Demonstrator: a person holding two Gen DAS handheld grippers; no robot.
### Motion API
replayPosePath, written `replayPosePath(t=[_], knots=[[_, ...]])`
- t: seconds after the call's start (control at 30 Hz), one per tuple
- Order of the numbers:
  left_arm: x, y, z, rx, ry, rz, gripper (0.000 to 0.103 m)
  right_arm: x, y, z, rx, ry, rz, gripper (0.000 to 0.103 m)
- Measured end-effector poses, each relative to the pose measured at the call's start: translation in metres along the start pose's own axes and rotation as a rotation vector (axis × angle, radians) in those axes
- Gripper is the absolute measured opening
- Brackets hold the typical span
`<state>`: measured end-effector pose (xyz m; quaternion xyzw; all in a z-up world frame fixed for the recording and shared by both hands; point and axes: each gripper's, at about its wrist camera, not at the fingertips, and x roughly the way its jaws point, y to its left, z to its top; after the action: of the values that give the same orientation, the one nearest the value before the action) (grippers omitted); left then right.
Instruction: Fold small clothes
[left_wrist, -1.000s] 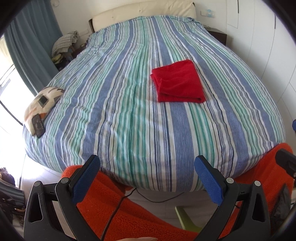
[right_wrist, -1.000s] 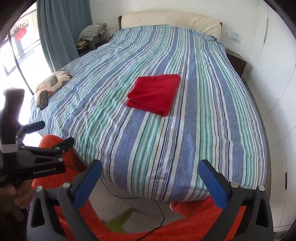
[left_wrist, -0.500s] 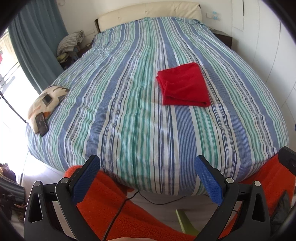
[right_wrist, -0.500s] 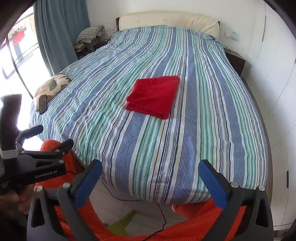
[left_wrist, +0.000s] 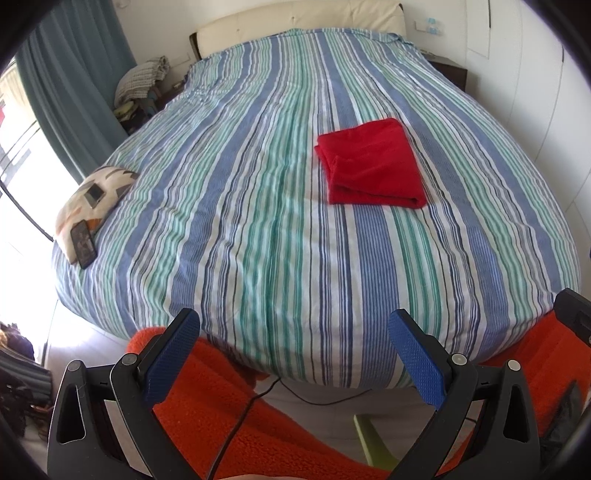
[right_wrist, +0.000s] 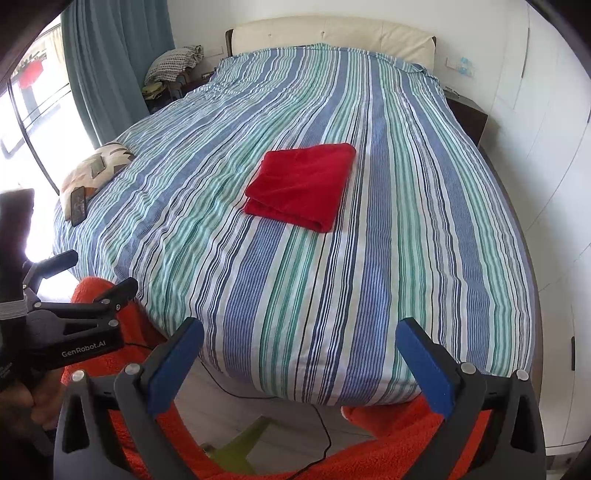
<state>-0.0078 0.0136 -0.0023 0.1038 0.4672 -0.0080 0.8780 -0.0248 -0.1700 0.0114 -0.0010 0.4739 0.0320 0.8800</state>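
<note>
Left wrist view, from the left: a pillow (left_wrist: 94, 195) with a phone (left_wrist: 83, 243) sits at the bed's (left_wrist: 258, 221) edge; right of centre on the striped cover lies the red cloth (left_wrist: 371, 166), already a neat rectangle. The left gripper (left_wrist: 293, 354) is spread wide and holds nothing. Right wrist view shows the right gripper (right_wrist: 299, 354) equally wide and empty, well short of the cloth. Folding looks finished; perhaps only tidying is left.

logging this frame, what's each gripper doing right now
Left gripper: open, holding nothing.
Right gripper: open, holding nothing.
</note>
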Motion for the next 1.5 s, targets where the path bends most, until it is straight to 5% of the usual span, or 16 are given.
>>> replayPosePath(t=[1.5], knots=[[0.001, -0.006, 0.011, -0.008, -0.009, -0.018, 0.102, 0.005, -0.002, 0.005, -0.017, -0.019, -0.085, 0.102]])
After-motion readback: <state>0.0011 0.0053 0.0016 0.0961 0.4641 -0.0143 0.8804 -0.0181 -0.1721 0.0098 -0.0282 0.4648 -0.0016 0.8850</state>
